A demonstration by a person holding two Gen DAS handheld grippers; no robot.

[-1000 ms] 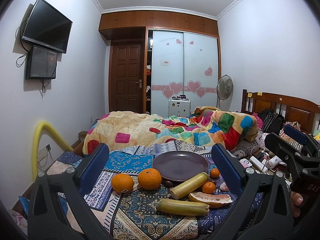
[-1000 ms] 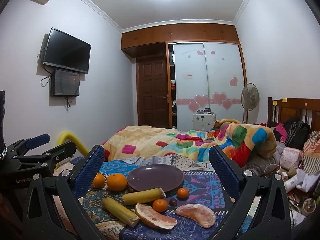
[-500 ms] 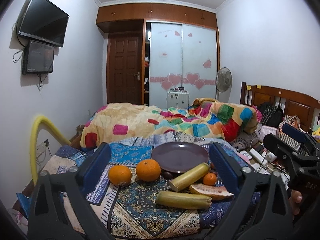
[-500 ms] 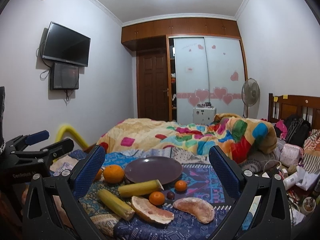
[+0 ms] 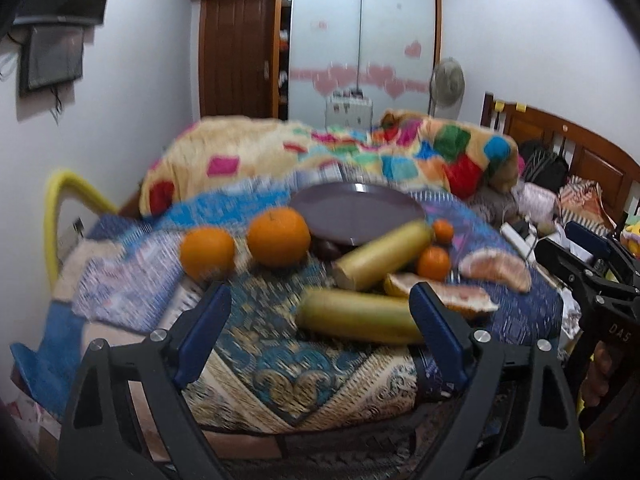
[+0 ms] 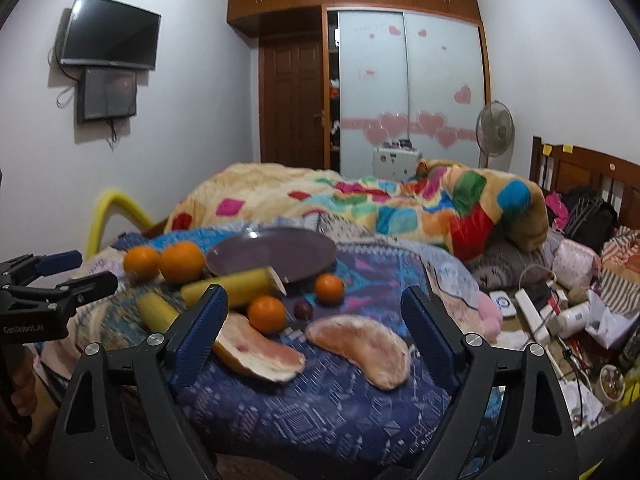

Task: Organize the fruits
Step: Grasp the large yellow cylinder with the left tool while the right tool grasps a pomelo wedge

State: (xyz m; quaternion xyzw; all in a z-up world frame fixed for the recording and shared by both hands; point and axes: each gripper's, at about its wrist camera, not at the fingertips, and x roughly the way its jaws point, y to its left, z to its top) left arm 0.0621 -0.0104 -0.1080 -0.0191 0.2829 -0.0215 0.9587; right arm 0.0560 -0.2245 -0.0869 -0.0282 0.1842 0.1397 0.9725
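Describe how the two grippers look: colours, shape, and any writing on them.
Both are alike. The left gripper and right gripper have black triangular frames with silver bolts and two long blue pads. White lettering marks the bodies: "GenRobot.AI" on the left one, seen from the right wrist, and letters like "DAS" on the right one, seen from the left wrist. No cables or sleeves show.

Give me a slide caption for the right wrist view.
Right gripper, jaws closing on nothing, nears pomelo wedges before an empty purple plate.

Left gripper (image 5: 320, 308) tilts down over the bed (image 5: 280, 364), jaws closing on nothing. Right gripper (image 6: 314, 304) likewise, beside it
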